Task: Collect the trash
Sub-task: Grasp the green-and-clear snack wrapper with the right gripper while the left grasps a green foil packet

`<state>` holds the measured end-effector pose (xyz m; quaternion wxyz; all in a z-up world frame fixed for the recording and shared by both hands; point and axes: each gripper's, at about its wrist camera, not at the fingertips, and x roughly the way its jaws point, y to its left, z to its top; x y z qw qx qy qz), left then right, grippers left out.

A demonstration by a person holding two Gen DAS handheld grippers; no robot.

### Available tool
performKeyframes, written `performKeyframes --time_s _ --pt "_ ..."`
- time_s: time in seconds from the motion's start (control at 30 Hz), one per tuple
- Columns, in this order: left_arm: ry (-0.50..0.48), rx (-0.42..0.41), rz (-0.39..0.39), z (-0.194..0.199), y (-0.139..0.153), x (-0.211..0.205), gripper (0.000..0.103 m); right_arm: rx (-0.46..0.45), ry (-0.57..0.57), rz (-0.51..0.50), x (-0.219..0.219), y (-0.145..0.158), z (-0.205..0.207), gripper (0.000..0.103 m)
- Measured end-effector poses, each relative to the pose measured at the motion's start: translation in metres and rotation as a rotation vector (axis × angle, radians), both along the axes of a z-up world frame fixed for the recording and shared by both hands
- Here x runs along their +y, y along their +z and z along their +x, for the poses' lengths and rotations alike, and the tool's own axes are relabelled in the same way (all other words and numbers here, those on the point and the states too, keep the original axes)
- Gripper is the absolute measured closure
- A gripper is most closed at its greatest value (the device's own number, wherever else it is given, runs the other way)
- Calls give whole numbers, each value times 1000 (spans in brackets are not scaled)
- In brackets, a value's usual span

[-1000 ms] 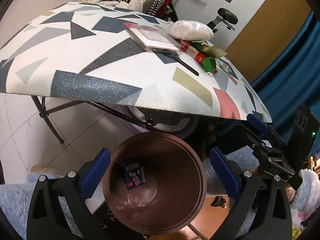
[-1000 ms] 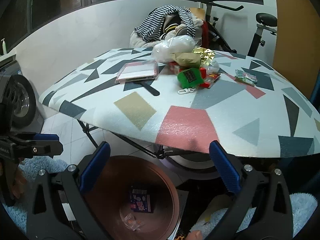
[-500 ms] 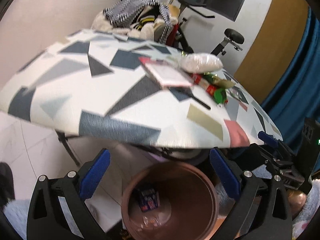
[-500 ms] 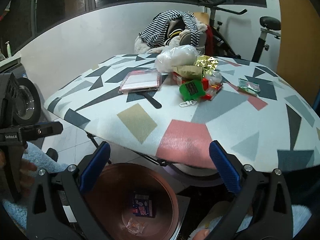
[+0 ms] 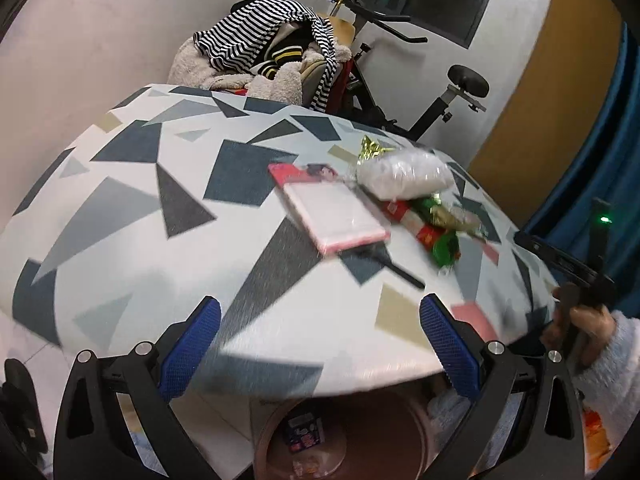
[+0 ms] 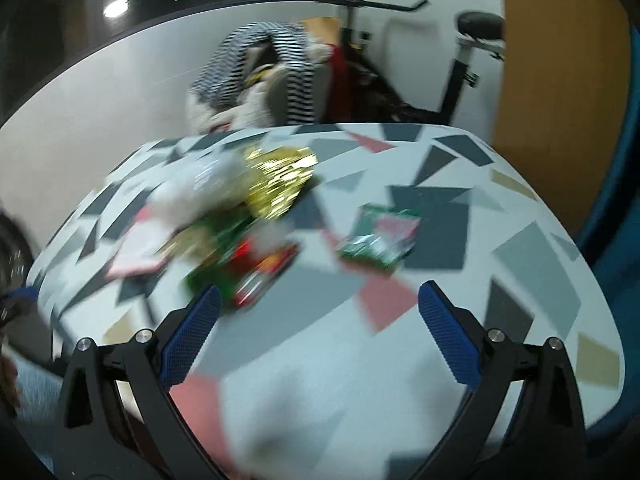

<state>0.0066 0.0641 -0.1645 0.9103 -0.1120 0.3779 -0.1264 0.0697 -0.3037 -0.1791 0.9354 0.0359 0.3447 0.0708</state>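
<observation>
Exercise bike [image 5: 404, 92], striped clothes [image 5: 256, 40] behind.

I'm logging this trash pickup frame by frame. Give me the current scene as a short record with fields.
left gripper: open, empty, at table edge above bin
right gripper: open, empty, over table
table: geometric-patterned top
trash pile: white bag, gold foil, red and green wrappers, clustered
separate wrapper: green, apart from the pile
bin: brown, below table edge, holds a blue packet

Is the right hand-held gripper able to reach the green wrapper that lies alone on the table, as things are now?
Probably yes. The right hand-held gripper is open above the table, and the green wrapper lies apart from the pile, with only bare tabletop between them.
</observation>
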Motion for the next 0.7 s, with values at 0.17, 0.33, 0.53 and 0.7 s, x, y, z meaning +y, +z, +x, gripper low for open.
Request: performKeyframes --time_s 0.17,0.33,0.53,0.7 --pt "14 10 -13 31 11 -5 6 64 -61 -14 -26 -9 65 21" --pt "7 15 -10 56 17 -18 6 139 -70 -21 -31 -27 108 22" --pt "-13 34 -29 74 14 -32 7 235 -23 -98 -18 -49 132 30" --pt "-48 71 -48 81 5 -47 20 226 26 -117 -9 -53 128 52"
